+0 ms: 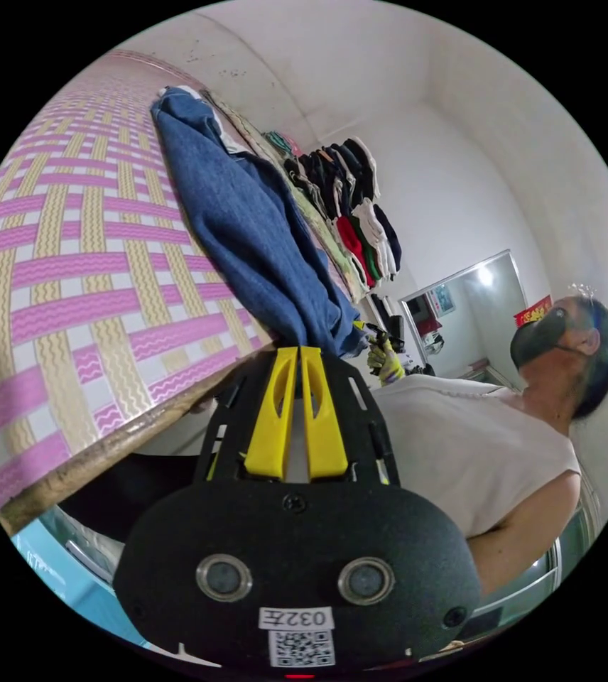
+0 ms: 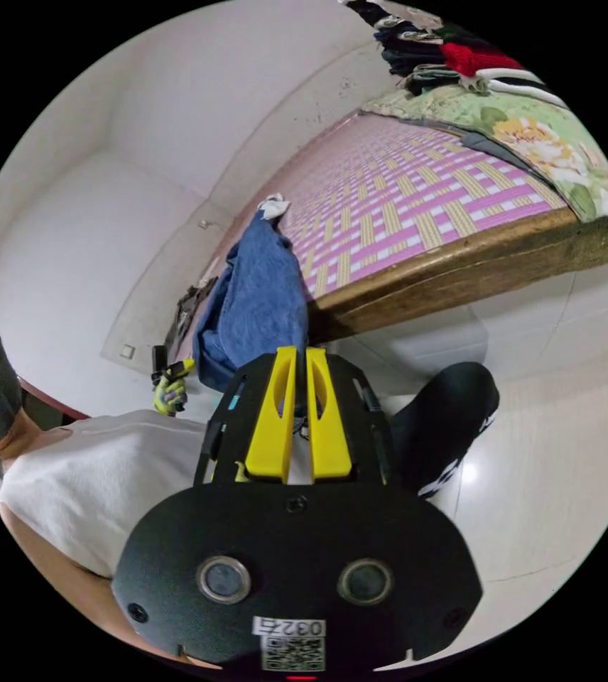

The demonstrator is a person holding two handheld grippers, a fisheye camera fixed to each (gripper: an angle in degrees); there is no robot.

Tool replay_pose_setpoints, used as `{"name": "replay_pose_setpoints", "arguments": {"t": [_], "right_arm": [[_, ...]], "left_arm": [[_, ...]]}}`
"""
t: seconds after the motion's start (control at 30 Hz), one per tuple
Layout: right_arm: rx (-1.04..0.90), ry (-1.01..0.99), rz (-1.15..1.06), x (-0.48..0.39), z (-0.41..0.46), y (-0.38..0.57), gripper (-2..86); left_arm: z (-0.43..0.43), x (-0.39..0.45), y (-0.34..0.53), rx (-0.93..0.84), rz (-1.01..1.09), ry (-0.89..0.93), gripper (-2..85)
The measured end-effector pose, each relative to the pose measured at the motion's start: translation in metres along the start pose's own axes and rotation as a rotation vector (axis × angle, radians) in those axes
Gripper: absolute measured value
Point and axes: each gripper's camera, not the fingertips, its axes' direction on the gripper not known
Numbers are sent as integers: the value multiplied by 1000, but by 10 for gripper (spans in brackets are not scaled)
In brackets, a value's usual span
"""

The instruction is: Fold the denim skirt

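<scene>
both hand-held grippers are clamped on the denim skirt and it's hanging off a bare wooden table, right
Not quite. Both hand-held grippers, left and right, are shut on the denim skirt, but it trails off a bed covered by a pink and yellow woven mat, not a bare table. The left gripper view shows the mat under the skirt; only the bed's edge is wood.

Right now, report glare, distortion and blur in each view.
Left gripper view: fisheye bends the bed edge; a bright light blooms at the right rim; denim skirt sharp. Right gripper view: glossy floor shows a small glare spot; bed frame curves; skirt sharp.
</scene>
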Motion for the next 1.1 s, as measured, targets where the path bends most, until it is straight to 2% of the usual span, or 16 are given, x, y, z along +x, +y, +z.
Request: {"name": "replay_pose_setpoints", "arguments": {"t": [0.3, 0.47, 0.6, 0.77, 1.03, 1.1], "right_arm": [[31, -4, 32, 16, 36, 16, 12], [76, 57, 10, 14, 48, 29, 50], [177, 157, -25, 4, 39, 48, 65], [305, 217, -203, -39, 39, 57, 66], [115, 144, -501, -119, 135, 20, 66], [72, 157, -546, -132, 151, 8, 66]], "left_arm": [[4, 1, 7, -34, -17, -22, -9], [4, 6, 13, -28, -38, -50, -7], [-17, 17, 23, 83, -47, -95, 31], [-25, 43, 23, 224, 1, -127, 64], [53, 91, -23, 143, 89, -376, 90], [56, 96, -32, 163, 99, -375, 88]]}}
